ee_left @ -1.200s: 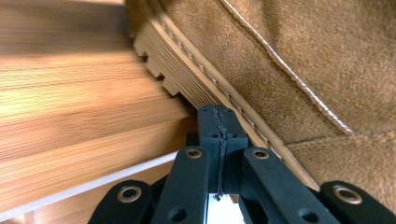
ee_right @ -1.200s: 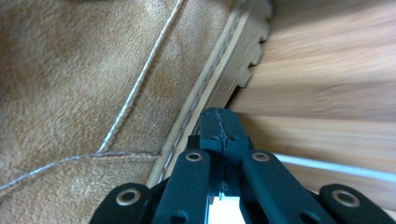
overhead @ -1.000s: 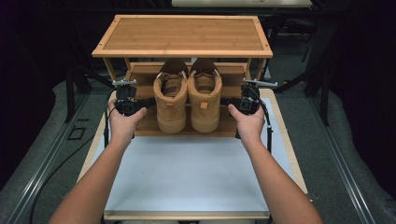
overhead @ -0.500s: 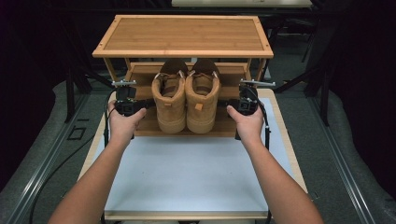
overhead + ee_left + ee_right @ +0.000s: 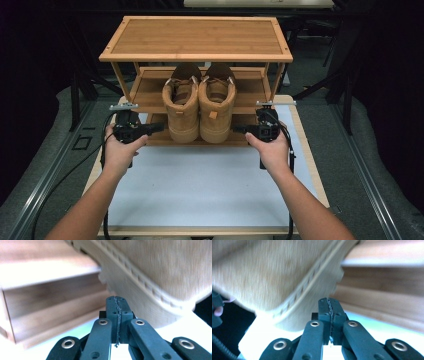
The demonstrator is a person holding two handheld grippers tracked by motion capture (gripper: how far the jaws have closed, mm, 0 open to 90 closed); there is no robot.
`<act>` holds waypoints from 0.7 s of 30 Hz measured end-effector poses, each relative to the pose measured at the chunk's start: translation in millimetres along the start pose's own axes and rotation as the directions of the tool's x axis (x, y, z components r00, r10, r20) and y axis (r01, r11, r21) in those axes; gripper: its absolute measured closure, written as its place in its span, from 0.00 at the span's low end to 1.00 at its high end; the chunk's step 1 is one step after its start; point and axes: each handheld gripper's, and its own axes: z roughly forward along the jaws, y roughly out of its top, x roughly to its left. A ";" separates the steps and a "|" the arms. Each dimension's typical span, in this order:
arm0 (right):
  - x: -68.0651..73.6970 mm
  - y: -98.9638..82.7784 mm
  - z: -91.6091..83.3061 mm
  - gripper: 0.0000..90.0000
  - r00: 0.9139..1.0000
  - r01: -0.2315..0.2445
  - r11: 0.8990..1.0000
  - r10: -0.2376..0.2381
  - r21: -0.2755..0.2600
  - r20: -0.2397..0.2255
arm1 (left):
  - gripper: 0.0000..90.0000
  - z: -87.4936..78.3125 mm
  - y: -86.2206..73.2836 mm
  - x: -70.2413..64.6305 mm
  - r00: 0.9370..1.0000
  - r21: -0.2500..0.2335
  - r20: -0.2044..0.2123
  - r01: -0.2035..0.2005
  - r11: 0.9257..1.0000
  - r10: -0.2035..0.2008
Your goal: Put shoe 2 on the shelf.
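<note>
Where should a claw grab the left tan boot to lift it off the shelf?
Probably the ankle collar of the left boot, coming from above and in front. The opening faces up with a thin rim a claw can pinch, while the other boot blocks its inner side.
</note>
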 end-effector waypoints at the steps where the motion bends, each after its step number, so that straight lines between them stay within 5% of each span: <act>1: 0.0 -5.6 -1.0 1.00 1.000 0.002 1.000 -0.002 0.005 -0.005 | 1.00 -0.7 -3.8 -0.4 1.000 0.010 -0.004 -0.003 1.000 0.003; 9: -1.9 -28.5 7.4 1.00 1.000 0.004 0.998 -0.002 0.066 -0.030 | 1.00 6.9 -24.0 -10.4 0.999 0.058 0.042 -0.028 0.998 0.026; 21: 14.4 -34.0 15.1 1.00 0.998 0.031 0.997 -0.027 0.070 -0.056 | 1.00 15.0 -19.4 -26.3 0.997 0.086 0.065 -0.054 0.995 0.048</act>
